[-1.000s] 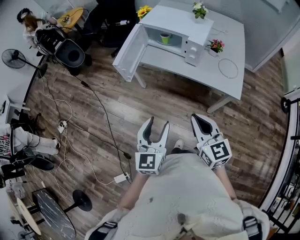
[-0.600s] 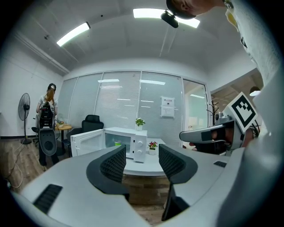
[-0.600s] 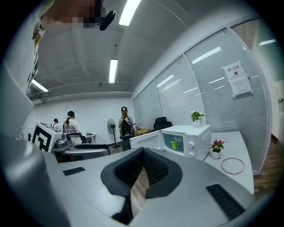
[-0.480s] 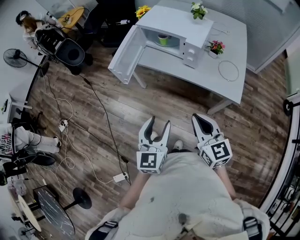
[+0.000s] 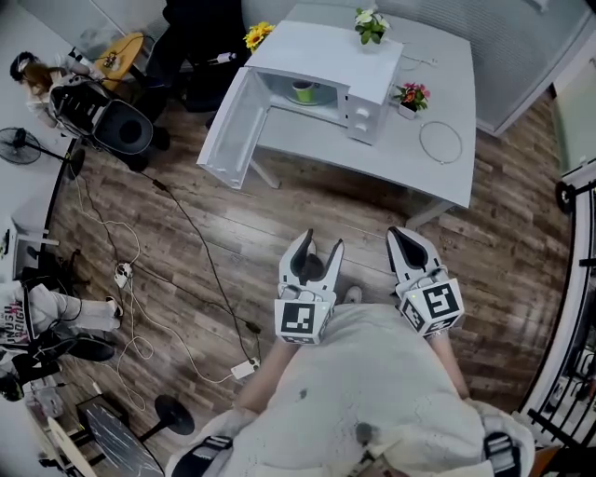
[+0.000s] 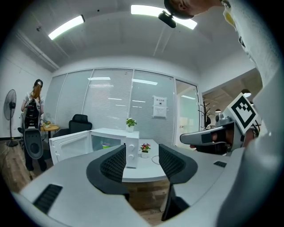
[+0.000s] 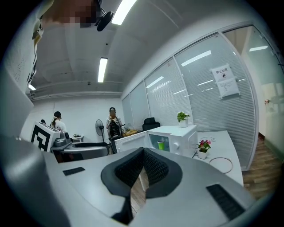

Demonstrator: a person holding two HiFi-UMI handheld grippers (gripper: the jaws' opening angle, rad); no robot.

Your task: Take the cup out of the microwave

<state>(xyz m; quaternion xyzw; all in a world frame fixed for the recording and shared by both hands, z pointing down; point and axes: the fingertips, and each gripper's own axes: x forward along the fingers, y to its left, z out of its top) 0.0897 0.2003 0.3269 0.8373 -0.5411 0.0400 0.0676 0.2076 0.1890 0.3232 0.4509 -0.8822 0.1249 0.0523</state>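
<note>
The white microwave (image 5: 321,58) stands on the white table (image 5: 391,158) with its door (image 5: 226,126) swung wide open. A green cup (image 5: 303,90) sits upright inside it. Both grippers are held over the wood floor, well short of the table. My left gripper (image 5: 312,256) is open and empty. My right gripper (image 5: 407,244) is shut with nothing between its pads. In the left gripper view the microwave (image 6: 113,146) and cup (image 6: 105,145) show far beyond the left gripper (image 6: 142,162). In the right gripper view the cup (image 7: 161,144) shows above the right gripper (image 7: 143,166).
On the table stand a small red-flower pot (image 5: 408,96), a white-flower pot (image 5: 370,22) and a looped cable (image 5: 440,142). Cables and a power strip (image 5: 244,370) trail over the floor at left. A fan (image 5: 20,147), a chair and people stand at far left.
The person has stepped forward over the floor toward the table, carrying both grippers along. Neither gripper's jaws have changed.
</note>
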